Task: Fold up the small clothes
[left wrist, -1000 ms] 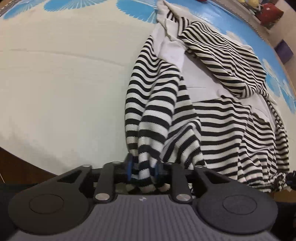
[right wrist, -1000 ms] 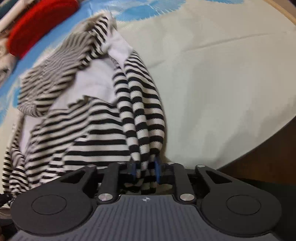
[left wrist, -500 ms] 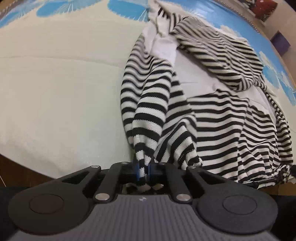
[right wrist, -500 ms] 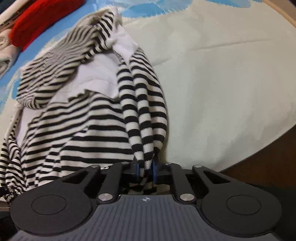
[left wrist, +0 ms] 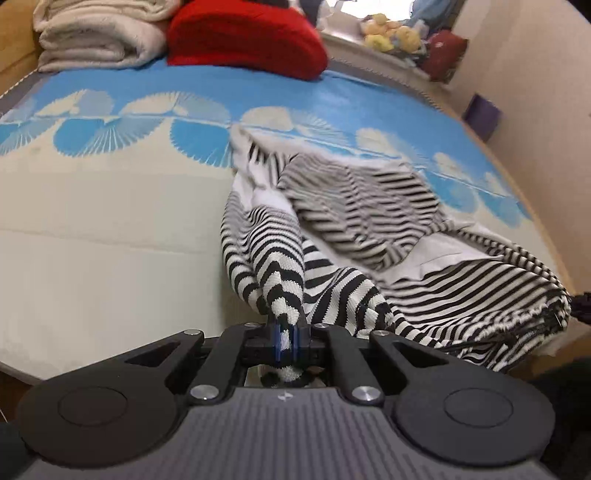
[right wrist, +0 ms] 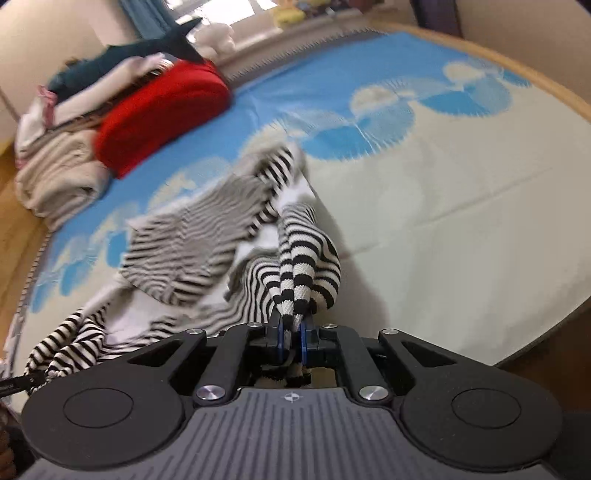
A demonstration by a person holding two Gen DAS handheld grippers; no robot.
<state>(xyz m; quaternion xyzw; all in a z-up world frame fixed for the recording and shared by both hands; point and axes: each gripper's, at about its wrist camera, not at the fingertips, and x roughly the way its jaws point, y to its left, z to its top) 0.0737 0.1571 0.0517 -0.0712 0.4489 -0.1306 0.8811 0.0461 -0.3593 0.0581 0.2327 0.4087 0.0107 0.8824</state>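
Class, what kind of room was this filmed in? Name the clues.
Most likely a bedroom: a bed with a blue-and-cream bedspread, folded blankets stacked beside a red cushion, and soft toys along the windowsill.

Striped garment (left wrist: 369, 236): ribbed knit cloth, black-and-white, matt, with smooth plain white panels. Bedsheet (left wrist: 92, 240): smooth woven cloth, matt. Left gripper (left wrist: 285, 339): matt black plastic, shiny metal screws, ribbed grey housing. Red cushion (left wrist: 243, 37), top centre: fuzzy cloth.
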